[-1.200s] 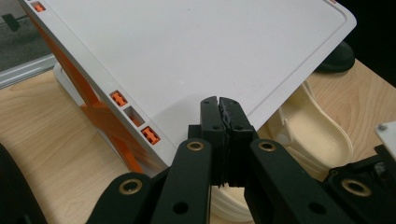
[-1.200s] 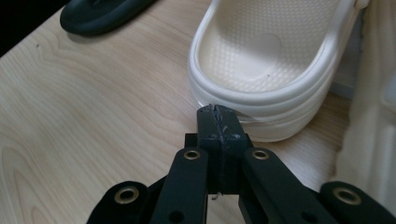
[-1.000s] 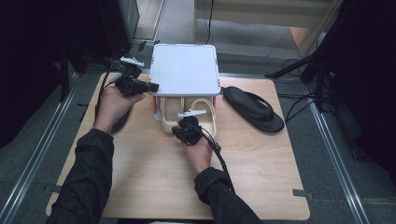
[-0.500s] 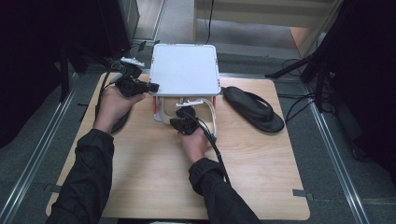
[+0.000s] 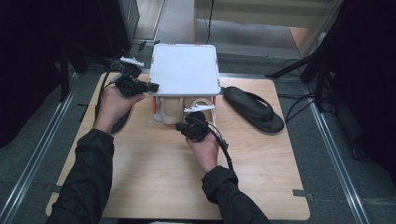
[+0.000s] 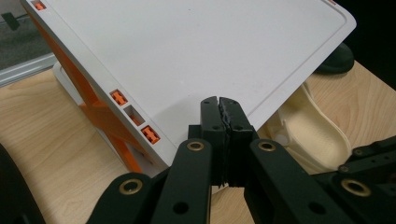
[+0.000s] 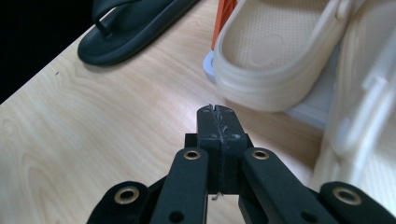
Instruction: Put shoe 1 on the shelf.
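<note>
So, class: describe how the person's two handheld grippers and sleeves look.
Both the left gripper and the right gripper are black, with two jointed jaws, brass-coloured rivets, ridged pads and a pale three-cornered plate on top. A black cable trails from the right one. Both sleeves are black.

High view looks down from above the counter (image 5: 154, 182); both gripper views sit close, sharing the cream clog (image 6: 313, 135).

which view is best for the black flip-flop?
High view: the black flip-flop lies whole on the table, right of the white rack, strap visible. The right gripper view shows most of it, cut off by the top edge. The left gripper view catches a dark sliver behind the rack's corner.
</note>
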The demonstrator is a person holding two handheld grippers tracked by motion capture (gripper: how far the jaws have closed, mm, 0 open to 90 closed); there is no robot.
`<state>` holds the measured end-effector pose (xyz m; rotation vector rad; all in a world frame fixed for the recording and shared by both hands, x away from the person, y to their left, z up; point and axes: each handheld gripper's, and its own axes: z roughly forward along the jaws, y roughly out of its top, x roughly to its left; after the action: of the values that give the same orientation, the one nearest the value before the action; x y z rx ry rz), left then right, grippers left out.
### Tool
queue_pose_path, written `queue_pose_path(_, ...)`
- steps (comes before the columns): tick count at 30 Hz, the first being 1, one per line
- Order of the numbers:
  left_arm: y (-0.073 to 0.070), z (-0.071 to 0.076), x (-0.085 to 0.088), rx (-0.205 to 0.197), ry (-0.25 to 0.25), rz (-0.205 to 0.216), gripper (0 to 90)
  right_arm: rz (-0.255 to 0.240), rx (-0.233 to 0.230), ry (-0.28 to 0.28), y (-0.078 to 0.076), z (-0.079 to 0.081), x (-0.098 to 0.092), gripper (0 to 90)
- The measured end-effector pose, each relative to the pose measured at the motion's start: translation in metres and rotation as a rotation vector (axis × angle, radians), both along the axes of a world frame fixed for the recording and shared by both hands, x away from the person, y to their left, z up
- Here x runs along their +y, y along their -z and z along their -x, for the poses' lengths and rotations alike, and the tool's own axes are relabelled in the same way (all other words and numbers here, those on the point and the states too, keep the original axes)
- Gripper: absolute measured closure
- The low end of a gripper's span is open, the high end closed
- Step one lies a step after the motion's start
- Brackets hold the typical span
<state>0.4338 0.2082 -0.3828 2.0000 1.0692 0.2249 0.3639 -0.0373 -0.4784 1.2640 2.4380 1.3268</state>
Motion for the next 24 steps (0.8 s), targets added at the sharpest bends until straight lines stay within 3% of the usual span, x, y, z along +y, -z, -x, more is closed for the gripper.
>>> queue_pose_path(10, 0.000, 0.000, 0.000, 0.001, 0.000, 0.005, 89.9, -0.031, -0.001, -0.003, -0.001, 0.025, -0.033, 90.0)
queue_pose_path(24, 0.001, 0.000, 0.000, -0.001, 0.000, 0.008, 89.8, 0.030, -0.013, 0.009, 0.010, 0.051, -0.075, 90.0)
